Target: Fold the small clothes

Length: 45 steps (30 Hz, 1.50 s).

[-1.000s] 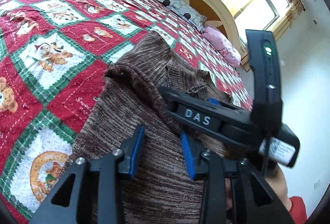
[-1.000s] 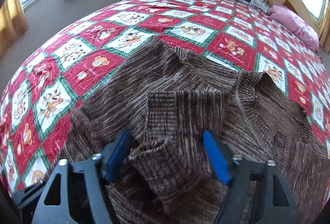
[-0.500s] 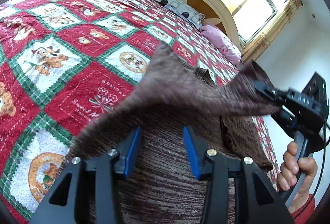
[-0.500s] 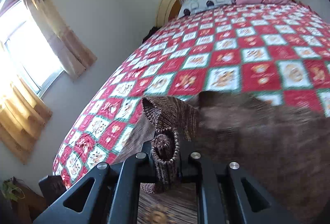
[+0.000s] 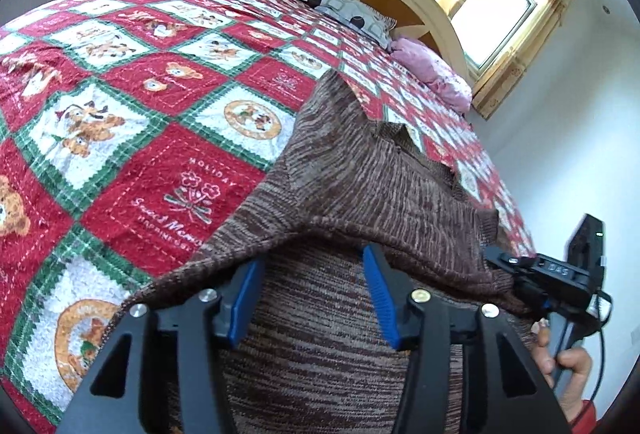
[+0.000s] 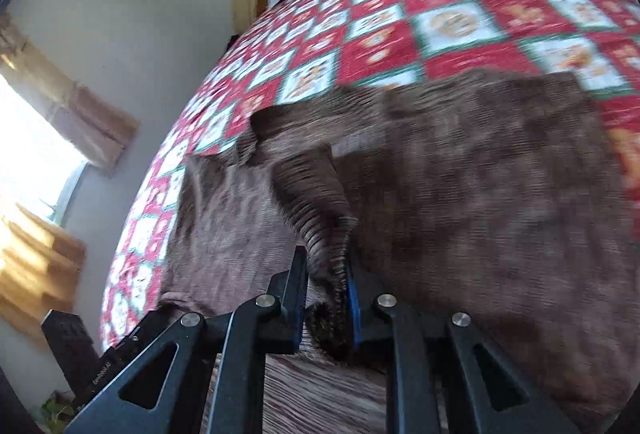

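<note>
Now we keep the right claw clamped on the ribbed cuff, drawing the sleeve flat across the brown sweater. Our left claw, jaws apart and just widening, hovers over its near part. Its long axis points toward the bed's headboard.

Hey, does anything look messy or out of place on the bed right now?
Nothing is damaged or spilled. The brown sweater lies half folded and rumpled on the quilt, one part lifted and pulled sideways by the right tongs, which pinch its ribbed cuff. The left tongs are open above the sweater.
</note>
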Motion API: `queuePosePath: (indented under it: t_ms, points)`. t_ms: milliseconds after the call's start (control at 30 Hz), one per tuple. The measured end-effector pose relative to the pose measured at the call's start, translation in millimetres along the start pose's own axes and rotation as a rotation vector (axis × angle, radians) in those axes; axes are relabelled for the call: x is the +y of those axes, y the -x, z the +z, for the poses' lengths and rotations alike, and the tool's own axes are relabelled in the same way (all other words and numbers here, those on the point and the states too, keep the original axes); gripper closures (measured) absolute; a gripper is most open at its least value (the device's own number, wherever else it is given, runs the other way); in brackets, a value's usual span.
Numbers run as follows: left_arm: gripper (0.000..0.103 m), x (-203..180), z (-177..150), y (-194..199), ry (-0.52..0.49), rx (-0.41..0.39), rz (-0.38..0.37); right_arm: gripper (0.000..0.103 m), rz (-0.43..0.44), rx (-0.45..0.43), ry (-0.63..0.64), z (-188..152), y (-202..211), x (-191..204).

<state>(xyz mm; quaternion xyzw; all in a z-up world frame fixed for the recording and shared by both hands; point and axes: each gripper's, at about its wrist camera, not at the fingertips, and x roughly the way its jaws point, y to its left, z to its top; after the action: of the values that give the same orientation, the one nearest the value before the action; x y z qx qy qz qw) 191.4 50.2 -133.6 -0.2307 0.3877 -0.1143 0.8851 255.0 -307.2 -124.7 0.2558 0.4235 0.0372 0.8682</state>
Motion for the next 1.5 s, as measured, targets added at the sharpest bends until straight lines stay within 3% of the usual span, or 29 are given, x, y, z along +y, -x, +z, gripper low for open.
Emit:
queuePosePath:
  t_ms: [100, 133, 167, 233, 333, 400, 467, 533, 600, 733, 800, 933, 1000, 1067, 1233, 1300, 1500]
  points:
    - [0.050, -7, 2, -4, -0.026, 0.006, 0.058, 0.085, -0.103, -0.115, -0.043, 0, 30, -12]
    - [0.049, -10, 3, -6, -0.038, 0.007, 0.086, 0.080, -0.100, -0.140, -0.046, 2, 36, -14]
    - [0.046, -16, 6, -9, -0.051, 0.008, 0.121, 0.065, -0.088, -0.144, -0.050, 4, 39, -14]
    - [0.035, -21, 11, -15, -0.054, 0.004, 0.146, 0.052, -0.057, -0.138, -0.060, 8, 40, -12]
    - [0.032, -22, 21, -23, -0.009, -0.032, 0.194, 0.052, -0.052, -0.146, -0.011, 6, 35, 5]
    - [0.041, -13, 29, -21, 0.042, -0.065, 0.224, 0.052, -0.061, -0.158, 0.029, 2, 30, 18]
    - [0.070, 9, 31, -15, 0.135, -0.088, 0.228, 0.052, -0.066, -0.153, 0.070, -1, 27, 27]
    - [0.072, 28, 28, -12, 0.199, -0.086, 0.149, 0.052, -0.068, -0.139, 0.124, -6, 21, 37]
    - [0.071, 29, 25, -9, 0.187, -0.083, 0.122, 0.052, -0.102, -0.134, 0.187, -9, 13, 52]
    - [0.055, 14, 20, -1, 0.059, -0.020, 0.120, 0.052, -0.148, -0.123, 0.175, -6, 8, 53]
    - [0.049, 7, 17, 12, -0.014, -0.008, 0.154, 0.052, -0.146, -0.124, 0.151, -7, 16, 46]
    - [0.029, 0, 24, 40, -0.084, -0.091, 0.178, 0.052, -0.155, -0.121, 0.191, -23, 32, 43]
    - [0.028, -8, 34, 44, -0.130, -0.150, 0.225, 0.055, -0.160, -0.114, 0.271, -36, 32, 56]
    - [0.026, -18, 43, 35, -0.181, -0.147, 0.258, 0.074, -0.172, -0.099, 0.356, -49, 27, 71]
    - [0.025, -22, 34, -17, -0.278, 0.011, 0.402, 0.076, -0.182, 0.006, 0.401, -69, 1, 75]
    - [0.024, -14, 25, -30, -0.281, 0.086, 0.420, 0.076, -0.202, -0.012, 0.443, -74, 3, 78]
    - [0.018, -1, 26, -21, -0.237, 0.065, 0.392, 0.075, -0.198, -0.010, 0.368, -57, 19, 69]
